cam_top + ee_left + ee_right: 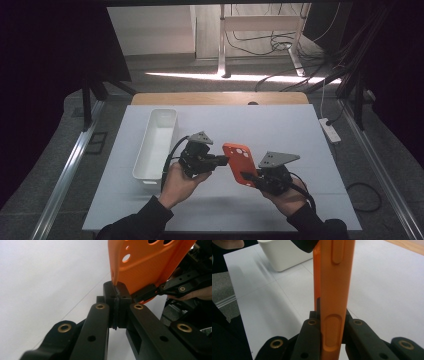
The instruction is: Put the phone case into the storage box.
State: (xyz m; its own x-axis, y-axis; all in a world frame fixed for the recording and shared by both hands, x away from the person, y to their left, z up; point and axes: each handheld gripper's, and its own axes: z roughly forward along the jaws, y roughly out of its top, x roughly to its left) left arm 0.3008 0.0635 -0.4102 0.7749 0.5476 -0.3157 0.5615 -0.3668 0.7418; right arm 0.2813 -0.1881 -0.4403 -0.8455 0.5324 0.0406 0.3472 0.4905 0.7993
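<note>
I have the orange phone case (240, 163) lifted off the desk (280, 125), over its middle and nearer the front edge than the back, and pinned from both sides. The right hand-held gripper (248, 177) is clenched on the case's lower end, its jaws flat against front and back as the right gripper view shows, while the left hand-held gripper (224, 160) has its jaws clamped on a thin bit of the case's rim at the left side. That left hold is what worries me: in the left gripper view the pads (117, 298) catch only the very edge of the wall, so a small twist of either hand could let the rim squirm out. The case looks like soft, matte silicone or rubber (it will flex rather than crack), which means pulling the two grips apart may stretch or buckle it, and if one side lets go it could snap back and swing on the other grip. It is a shallow shell with rounded corners, round and oval cut-outs near the top, and moulded oblong button bumps along its narrow side. The white tray (156, 145), long, glossy plastic with rounded walls, stands near the desk's left edge, well apart, so a dropped case would land on the bare white desk.
</note>
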